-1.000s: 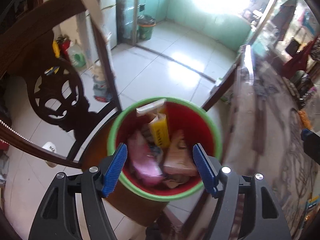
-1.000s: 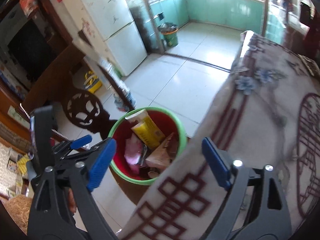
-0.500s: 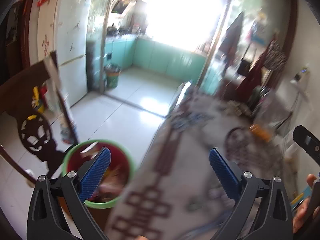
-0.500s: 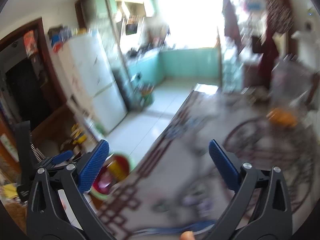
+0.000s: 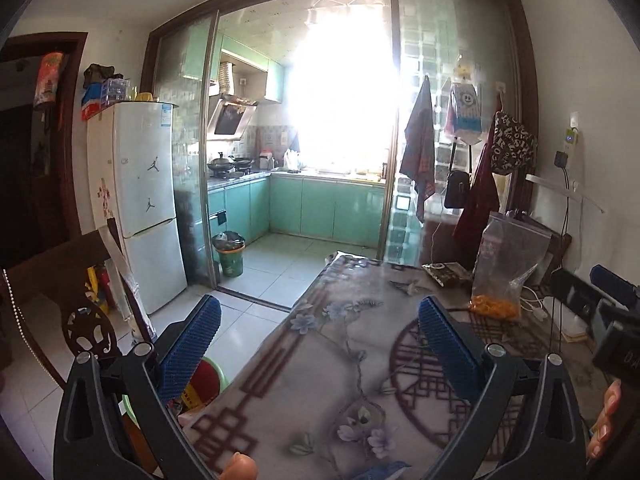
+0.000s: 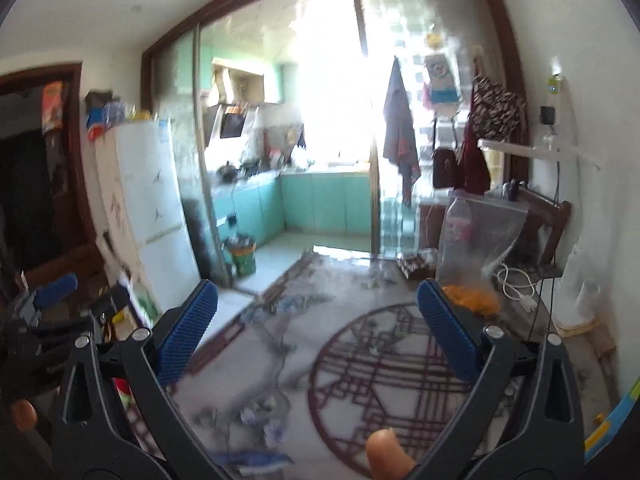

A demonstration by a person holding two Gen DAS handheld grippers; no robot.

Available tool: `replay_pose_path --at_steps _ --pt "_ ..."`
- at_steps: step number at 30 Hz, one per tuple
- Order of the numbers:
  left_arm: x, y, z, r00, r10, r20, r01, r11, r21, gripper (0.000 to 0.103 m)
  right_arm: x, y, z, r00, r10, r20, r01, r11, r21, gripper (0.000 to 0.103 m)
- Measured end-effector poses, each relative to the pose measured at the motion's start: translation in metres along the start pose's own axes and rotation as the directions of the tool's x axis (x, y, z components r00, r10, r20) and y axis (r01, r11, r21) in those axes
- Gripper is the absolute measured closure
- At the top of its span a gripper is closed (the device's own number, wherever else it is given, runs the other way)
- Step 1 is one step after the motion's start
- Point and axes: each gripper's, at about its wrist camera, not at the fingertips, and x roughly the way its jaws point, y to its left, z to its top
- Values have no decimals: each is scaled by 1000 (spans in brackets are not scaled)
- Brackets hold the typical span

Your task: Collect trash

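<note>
At far left, low beside the table's near corner, my green-rimmed red bin (image 5: 208, 376) already holds wrappers, half hidden behind my left claw (image 5: 318, 342), whose blue pads are spread wide with nothing between them. Across the flowered tablecloth (image 5: 344, 364) my right claw (image 6: 316, 334) is equally spread and empty. I judge the next trash to be the dark snack packet (image 5: 446, 273) at the far right end, by the clear bag of orange snacks (image 5: 505, 276), so I should reach level, straddle it, and pinch gently.
</note>
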Motion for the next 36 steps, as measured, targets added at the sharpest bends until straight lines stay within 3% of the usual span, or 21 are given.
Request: replay_pose_path --at_steps 3,7,12,16,20,36 --pt "-5 -9 5 1000 1 -13 -2 1000 -19 8 5 -8 3 995 12 -104 -8 999 37 5" --pt "-12 -12 9 1000 6 -20 -7 998 -68 8 4 -14 3 970 122 -212 -96 987 129 5" --pt "-24 -11 4 999 36 22 -33 993 -109 8 6 -14 5 963 62 -263 -40 995 87 5" --pt "-13 -8 -3 998 -1 -68 -7 994 -106 8 8 -16 1 955 59 -289 -32 995 99 5" --pt "-6 -7 -9 994 -4 -106 -7 994 -106 8 7 -15 -2 953 52 -299 -27 996 87 5" --pt "0 -2 -13 988 12 -153 -24 997 -78 8 14 -7 -2 950 32 -311 -19 999 45 5"
